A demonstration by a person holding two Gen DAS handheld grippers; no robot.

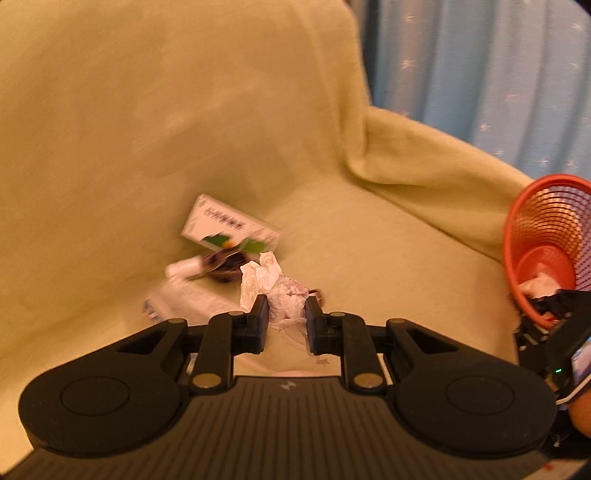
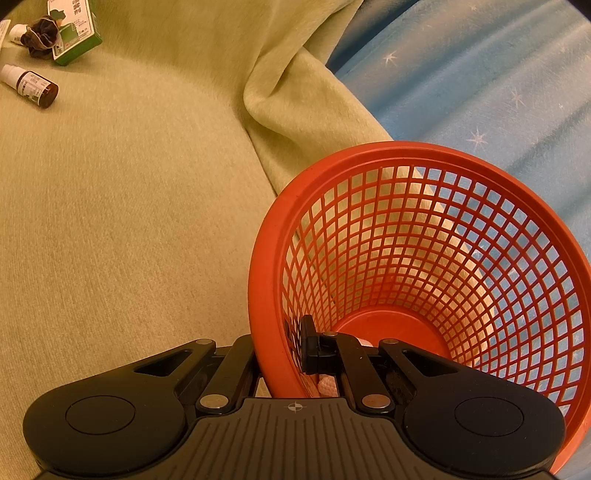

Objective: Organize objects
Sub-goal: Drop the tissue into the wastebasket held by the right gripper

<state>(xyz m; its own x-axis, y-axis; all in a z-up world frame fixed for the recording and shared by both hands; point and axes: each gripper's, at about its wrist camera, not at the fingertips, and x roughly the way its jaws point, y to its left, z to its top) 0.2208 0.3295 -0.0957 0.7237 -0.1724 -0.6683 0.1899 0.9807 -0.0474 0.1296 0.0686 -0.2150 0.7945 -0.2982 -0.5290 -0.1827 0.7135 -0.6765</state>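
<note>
My left gripper (image 1: 286,314) is shut on a crumpled white tissue (image 1: 273,284), held above the green sofa seat (image 1: 369,258). Behind it lie a white and green medicine box (image 1: 229,225), a dark scrunchie (image 1: 225,266) and a small white bottle (image 1: 183,267), all blurred. The red mesh basket (image 1: 517,236) sits tilted at the right edge with something white inside. In the right wrist view my right gripper (image 2: 291,332) is shut on the basket's rim (image 2: 264,258), one finger outside and one inside. A brown bottle with a white cap (image 2: 31,86) lies at the far left.
A green box (image 2: 74,37), the scrunchie (image 2: 38,37) and a second white-capped bottle (image 2: 16,33) cluster at the seat's far left corner. The sofa back (image 1: 166,92) and armrest (image 1: 424,158) bound the seat. A blue starred curtain (image 2: 480,92) hangs behind the basket.
</note>
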